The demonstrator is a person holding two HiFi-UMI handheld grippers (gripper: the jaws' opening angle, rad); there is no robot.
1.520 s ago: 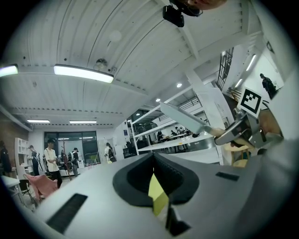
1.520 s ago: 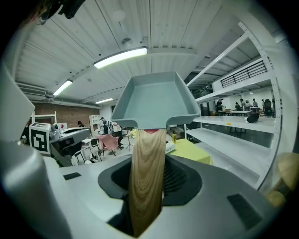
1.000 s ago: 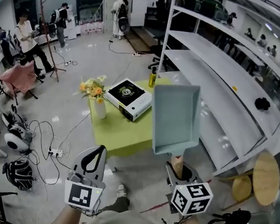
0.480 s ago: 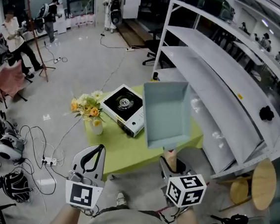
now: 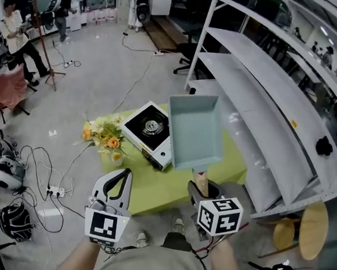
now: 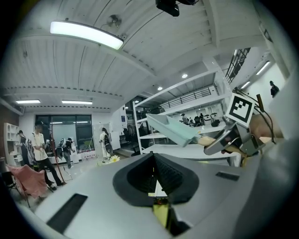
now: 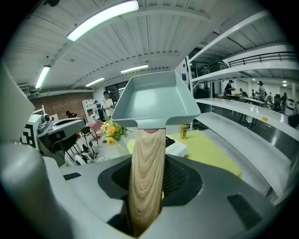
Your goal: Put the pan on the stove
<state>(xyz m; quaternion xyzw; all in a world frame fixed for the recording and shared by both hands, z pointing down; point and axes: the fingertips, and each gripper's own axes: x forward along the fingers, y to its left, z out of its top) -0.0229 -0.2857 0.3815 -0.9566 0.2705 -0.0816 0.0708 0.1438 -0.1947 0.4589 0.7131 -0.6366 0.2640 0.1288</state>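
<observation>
A pale blue-green rectangular pan (image 5: 195,130) with a wooden handle (image 5: 199,179) hangs in the air above the green table (image 5: 152,180). My right gripper (image 5: 202,190) is shut on that handle (image 7: 147,172), and the pan (image 7: 154,100) juts straight out ahead. A white portable stove (image 5: 149,128) with a black top sits on the table, just left of the pan. The stove (image 7: 174,147) peeks out below the pan. My left gripper (image 5: 121,179) stays low at the left, shut and empty. From the left gripper (image 6: 156,186), the pan (image 6: 170,128) shows to the right.
A vase of flowers (image 5: 105,138) stands on the table's left edge, a can (image 7: 183,131) at its far side. Long white shelves (image 5: 268,94) run along the right. A round stool (image 5: 314,227) is at right. Cables and helmets (image 5: 6,171) litter the floor; people stand far back.
The table and stove have come closer and lower in the head view. The held pan now sits beside the stove's right edge. Both grippers keep their states.
</observation>
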